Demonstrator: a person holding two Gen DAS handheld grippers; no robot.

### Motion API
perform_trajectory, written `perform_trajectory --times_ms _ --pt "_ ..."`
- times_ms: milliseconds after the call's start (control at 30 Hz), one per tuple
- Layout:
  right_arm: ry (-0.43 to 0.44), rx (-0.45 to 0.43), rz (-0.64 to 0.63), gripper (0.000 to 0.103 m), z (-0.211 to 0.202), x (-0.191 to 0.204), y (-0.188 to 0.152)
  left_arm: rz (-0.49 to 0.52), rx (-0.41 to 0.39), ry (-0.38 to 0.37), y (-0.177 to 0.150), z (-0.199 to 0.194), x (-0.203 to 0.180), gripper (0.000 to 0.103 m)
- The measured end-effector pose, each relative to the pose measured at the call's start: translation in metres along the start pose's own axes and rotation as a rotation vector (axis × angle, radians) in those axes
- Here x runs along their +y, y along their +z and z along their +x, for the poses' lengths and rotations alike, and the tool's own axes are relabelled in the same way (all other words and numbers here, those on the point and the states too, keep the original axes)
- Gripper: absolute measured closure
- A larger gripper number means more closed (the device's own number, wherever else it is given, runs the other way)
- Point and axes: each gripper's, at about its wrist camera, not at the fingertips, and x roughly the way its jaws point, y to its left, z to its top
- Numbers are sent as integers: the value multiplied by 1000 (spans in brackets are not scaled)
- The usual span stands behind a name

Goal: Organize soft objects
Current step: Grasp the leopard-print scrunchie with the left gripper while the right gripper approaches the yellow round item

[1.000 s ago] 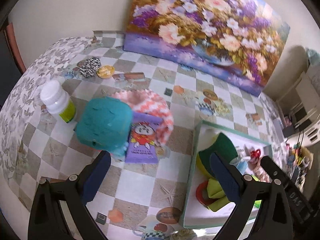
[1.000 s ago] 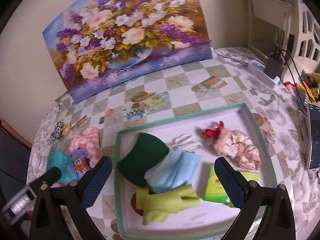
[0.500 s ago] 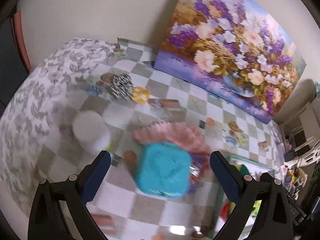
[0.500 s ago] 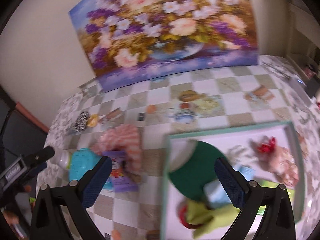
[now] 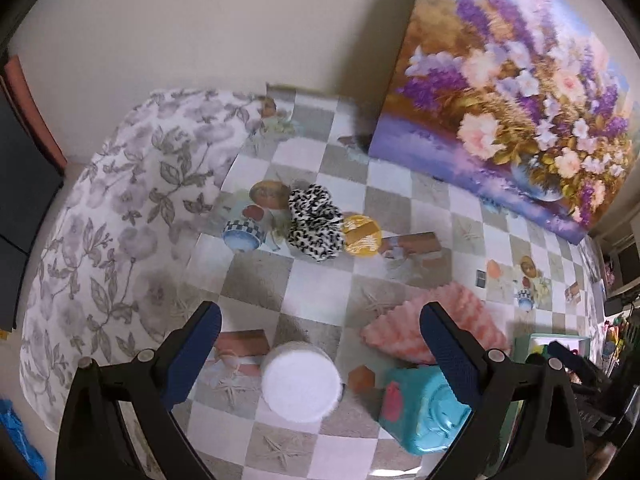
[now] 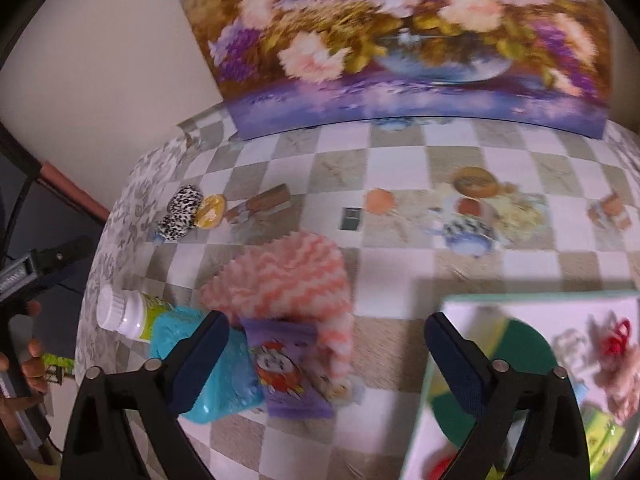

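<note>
Two handheld grippers are hovering over a checkered tablecloth (image 5: 304,280), both released and carrying nothing. The left gripper (image 5: 320,344) is spreading its blue-padded fingers wide above a white-capped bottle (image 5: 300,386), and it is facing a leopard-print scrunchie (image 5: 315,222) lying farther back, just beside a small yellow disc (image 5: 362,234). The scrunchie is looking like its next soft target, which would explain the open jaws. The right gripper (image 6: 326,350) is also gaping, and is pointing at a pile of waiting items: a pink zigzag cloth (image 6: 294,280), a purple cartoon packet (image 6: 288,364) resting on it, and a teal squishy block (image 6: 208,368) touching the packet. At the right, a mint-rimmed tray (image 6: 432,360) is already holding sorted soft things, including a dark green piece (image 6: 516,340) and a pink frilly scrunchie (image 6: 616,376). A flower painting (image 6: 400,40) is leaning against the wall behind.
</note>
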Motion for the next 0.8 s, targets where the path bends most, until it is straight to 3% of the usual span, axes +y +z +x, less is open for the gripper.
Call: perform_trajectory --times_ms 233,467,800 --pt "6 26 -197 4 25 42 40 -37 75 21 29 36 20 4" --pt "40 57 -404 5 62 80 47 -32 132 37 44 76 28 4" --pt "139 57 -334 5 89 81 54 23 157 -11 51 107 27 9"
